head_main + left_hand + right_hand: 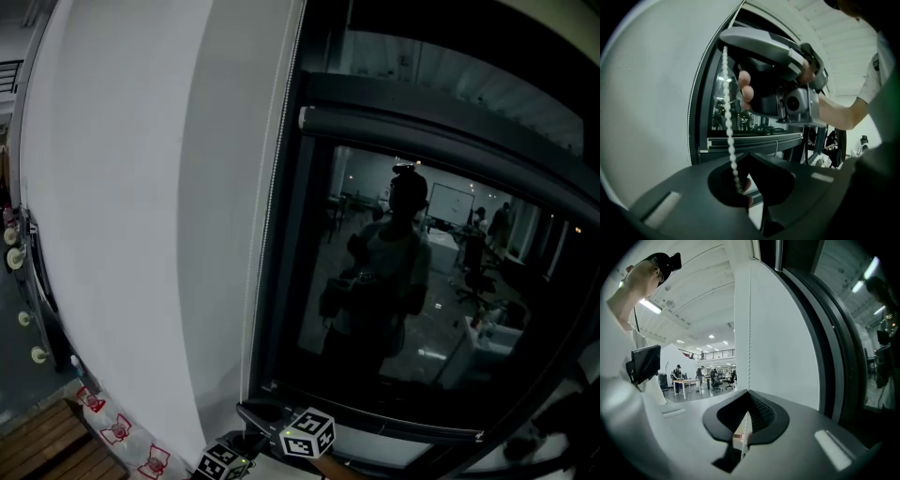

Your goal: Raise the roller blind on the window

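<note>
Roller blind [412,141] is showing, as far as the dim head view allows, only as a pale bar crossing the upper part of the window [403,300], well above the sill. The pane below it is lying uncovered (the dark glass is mirroring the person and a lit office).

Moving from the left, a broad white wall [112,206] is filling the left half of the head view. Along its right edge, just beside the dark window frame [286,281], the white bead chain [273,187] is hanging straight down. At the bottom edge, two marker cubes [307,433] are peeking into view side by side, each riding on a gripper.

In the left gripper view, the left gripper [740,190] is pinching the bead chain. Its jaws are pressing together, with the beads running down into the seam between them. Further up the chain in this view, the right gripper [726,41] is meeting the beads, and a hand [746,91] is curling its fingers round the gripper's body.

In the right gripper view, the right gripper is also clamping the chain, with its jaws closing tight on it. The beads are rising straight up in front of the white wall. To the right, the window frame is curving past.
</note>
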Motion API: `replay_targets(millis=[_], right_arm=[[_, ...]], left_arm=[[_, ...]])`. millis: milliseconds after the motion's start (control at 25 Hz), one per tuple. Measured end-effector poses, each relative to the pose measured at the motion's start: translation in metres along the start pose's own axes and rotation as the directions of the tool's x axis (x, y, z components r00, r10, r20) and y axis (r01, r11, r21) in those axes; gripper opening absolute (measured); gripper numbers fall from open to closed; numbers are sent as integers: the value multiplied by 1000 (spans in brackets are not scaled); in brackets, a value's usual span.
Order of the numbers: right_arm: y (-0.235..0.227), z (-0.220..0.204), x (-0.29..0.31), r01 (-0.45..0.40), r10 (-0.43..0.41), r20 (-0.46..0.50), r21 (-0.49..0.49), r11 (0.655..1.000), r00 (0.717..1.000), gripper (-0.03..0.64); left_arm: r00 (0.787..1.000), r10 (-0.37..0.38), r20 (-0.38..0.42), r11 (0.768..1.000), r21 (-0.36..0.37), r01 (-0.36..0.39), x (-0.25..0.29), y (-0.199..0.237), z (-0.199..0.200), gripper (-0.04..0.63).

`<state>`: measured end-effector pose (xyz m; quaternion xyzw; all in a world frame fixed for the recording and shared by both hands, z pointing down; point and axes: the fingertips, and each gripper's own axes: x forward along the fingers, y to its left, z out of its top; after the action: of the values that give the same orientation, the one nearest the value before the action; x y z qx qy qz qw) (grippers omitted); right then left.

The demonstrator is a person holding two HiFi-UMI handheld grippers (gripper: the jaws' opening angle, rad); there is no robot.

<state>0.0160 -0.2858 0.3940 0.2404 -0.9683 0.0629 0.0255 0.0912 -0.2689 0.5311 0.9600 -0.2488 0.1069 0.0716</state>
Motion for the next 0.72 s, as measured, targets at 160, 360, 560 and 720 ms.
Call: replay_targets(millis=[160, 360, 560, 720], right_arm=[[-1, -31, -3, 13, -12, -45, 22, 1000, 999, 5], [1, -53, -7, 11, -9, -79, 34, 999, 997, 3], [10, -51, -15, 5, -4, -29, 53, 999, 1000, 5], [19, -47, -20, 18, -18, -2, 29, 999, 1000, 15]], left_arm=[[1000, 4, -7, 1000, 6, -4, 2, 2, -6, -2], [1000, 16, -16, 1000, 8, -16, 4, 5, -16, -2], [1000, 23, -21, 1000, 6, -23, -1, 0, -18, -2], [997, 71, -1, 997, 32, -71, -11, -2, -12, -2]])
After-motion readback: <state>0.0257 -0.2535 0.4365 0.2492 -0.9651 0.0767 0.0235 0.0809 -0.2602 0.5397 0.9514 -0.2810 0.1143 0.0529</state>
